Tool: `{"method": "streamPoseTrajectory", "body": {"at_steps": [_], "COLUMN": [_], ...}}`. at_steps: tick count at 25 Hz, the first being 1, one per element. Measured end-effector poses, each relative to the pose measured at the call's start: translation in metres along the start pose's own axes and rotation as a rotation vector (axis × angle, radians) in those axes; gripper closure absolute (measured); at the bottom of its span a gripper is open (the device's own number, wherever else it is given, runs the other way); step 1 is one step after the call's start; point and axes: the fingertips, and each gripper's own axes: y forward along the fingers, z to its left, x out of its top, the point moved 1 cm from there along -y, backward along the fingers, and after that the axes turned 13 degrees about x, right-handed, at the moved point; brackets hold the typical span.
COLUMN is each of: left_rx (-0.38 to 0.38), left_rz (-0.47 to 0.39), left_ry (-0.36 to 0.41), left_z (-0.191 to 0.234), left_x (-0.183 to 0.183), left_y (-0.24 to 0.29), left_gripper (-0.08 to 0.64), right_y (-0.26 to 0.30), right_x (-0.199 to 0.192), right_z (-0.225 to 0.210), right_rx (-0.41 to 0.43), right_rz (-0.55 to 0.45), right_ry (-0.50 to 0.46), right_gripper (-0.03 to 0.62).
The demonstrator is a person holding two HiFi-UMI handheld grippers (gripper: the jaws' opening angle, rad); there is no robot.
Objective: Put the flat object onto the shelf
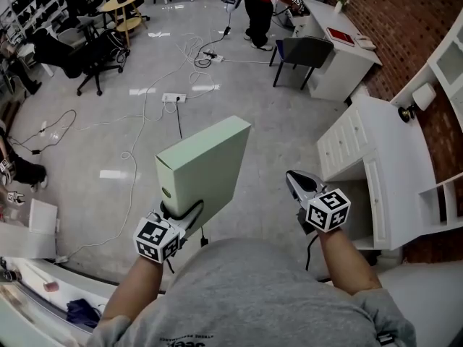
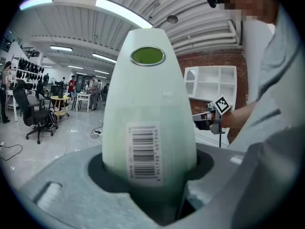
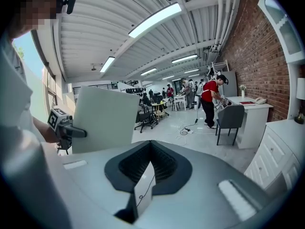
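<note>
I hold a pale green flat box [image 1: 206,168] upright and tilted in front of me. My left gripper [image 1: 181,212] is shut on its lower end. In the left gripper view the box [image 2: 147,118] fills the space between the jaws, with its barcode label facing the camera and a green finger hole near its top. My right gripper [image 1: 293,181] hovers to the right of the box with its jaws together and nothing in them. The right gripper view shows the box [image 3: 105,118] at the left. A white shelf unit [image 2: 212,82] stands against the brick wall.
A white dresser [image 1: 347,147] with drawers stands at my right, with white shelves [image 1: 441,194] beside it. Cables and a power strip [image 1: 173,97] lie on the grey floor ahead. Farther off are office chairs [image 1: 83,53], a white desk [image 1: 340,49], a grey chair [image 1: 304,53] and a person in red [image 1: 260,6].
</note>
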Motion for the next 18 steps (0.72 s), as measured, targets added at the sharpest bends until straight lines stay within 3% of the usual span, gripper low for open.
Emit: {"method": "streamPoseTrajectory", "body": {"at_steps": [10,18], "left_rx": [-0.053,-0.048], "left_rz": [0.014,0.018], "left_ry": [0.036,0.029], "left_z": [0.032,-0.006], "left_x": [0.011,0.028], "left_y": [0.019,0.088], "left_gripper": [0.279,0.279], "right_y": [0.011,-0.013], "right_x": [0.014,0.012], "right_z": [-0.009,-0.089], "right_rx": [-0.076,-0.07], "right_rz": [-0.049,-0.05], "right_ry": [0.024,0.034], "right_gripper": [0.583,0.583]}}
